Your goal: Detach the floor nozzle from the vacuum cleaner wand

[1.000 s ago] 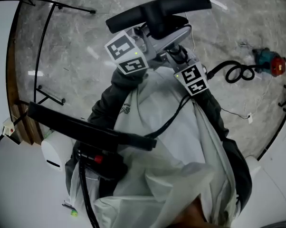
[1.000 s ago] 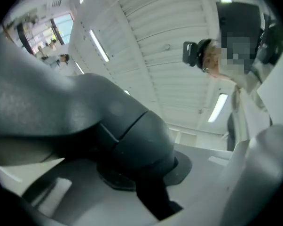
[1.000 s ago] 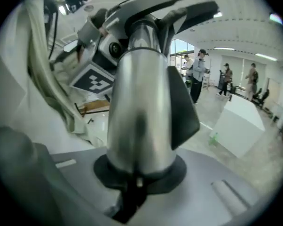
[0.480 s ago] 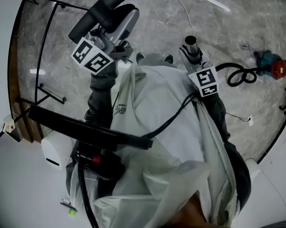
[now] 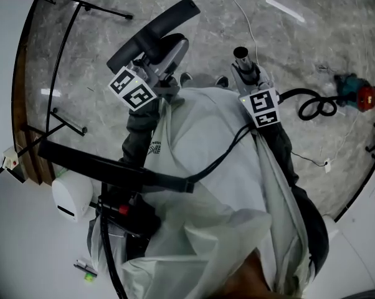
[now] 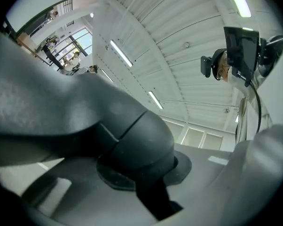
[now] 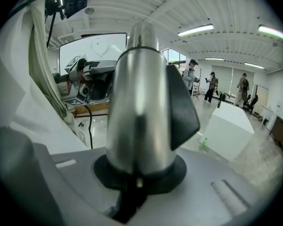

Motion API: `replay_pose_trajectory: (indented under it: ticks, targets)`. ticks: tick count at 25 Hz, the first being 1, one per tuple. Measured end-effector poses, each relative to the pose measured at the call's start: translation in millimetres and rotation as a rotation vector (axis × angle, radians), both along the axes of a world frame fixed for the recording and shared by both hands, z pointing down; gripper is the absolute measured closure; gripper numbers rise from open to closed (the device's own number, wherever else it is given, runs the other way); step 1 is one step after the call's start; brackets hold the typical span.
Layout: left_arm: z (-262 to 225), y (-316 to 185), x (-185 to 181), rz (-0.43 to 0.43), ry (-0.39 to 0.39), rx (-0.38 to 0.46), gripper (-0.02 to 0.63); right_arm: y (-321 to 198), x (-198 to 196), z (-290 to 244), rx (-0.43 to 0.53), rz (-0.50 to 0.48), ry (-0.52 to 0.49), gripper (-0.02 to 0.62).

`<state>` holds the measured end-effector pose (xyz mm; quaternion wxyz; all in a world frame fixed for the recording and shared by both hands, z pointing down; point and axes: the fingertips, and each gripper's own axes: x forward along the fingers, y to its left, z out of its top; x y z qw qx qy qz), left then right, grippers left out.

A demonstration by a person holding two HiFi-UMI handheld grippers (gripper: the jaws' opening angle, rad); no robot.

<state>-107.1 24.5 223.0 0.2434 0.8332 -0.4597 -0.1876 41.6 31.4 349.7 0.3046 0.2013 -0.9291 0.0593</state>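
Floor nozzle, dark grey plastic with a long flat head, is pinched at its neck by the left tongs. Right tongs clamp the shiny silver metal wand tube. Parts sit apart above the grey marbled floor, so detachment looks done. Next move: lower the nozzle gently.

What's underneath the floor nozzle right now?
Marbled floor shows around the floor nozzle, held up by the left hand-held gripper clamped on its neck. The floor patch straight below is covered by the nozzle itself.

Floor nozzle in left tool, left of wand in right tool; apart. Coiled cable farther right.
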Motion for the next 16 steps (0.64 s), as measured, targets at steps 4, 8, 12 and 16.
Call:
replay_pose_trajectory:
  ticks: [4, 8, 12, 16]
  targets:
    - [3.5, -2.3, 5.2, 0.009, 0.025, -0.011, 0.529, 1.1, 1.7, 2.9, -0.020, 0.006, -0.004, 0.549]
    - [5.6, -4.6, 7.9, 0.008, 0.088, -0.016, 0.529, 6.1, 2.8, 4.9, -0.026, -0.015, 0.009, 0.549]
    - [7.7, -4.0, 13.6, 0.016, 0.102, -0.019, 0.529, 9.7, 2.6, 7.8, -0.030, -0.039, 0.022, 0.549]
    - [7.5, -2.7, 25.4, 0.032, 0.114, -0.015, 0.529, 11.1, 8.2, 9.6, -0.033, -0.046, 0.034, 0.549]
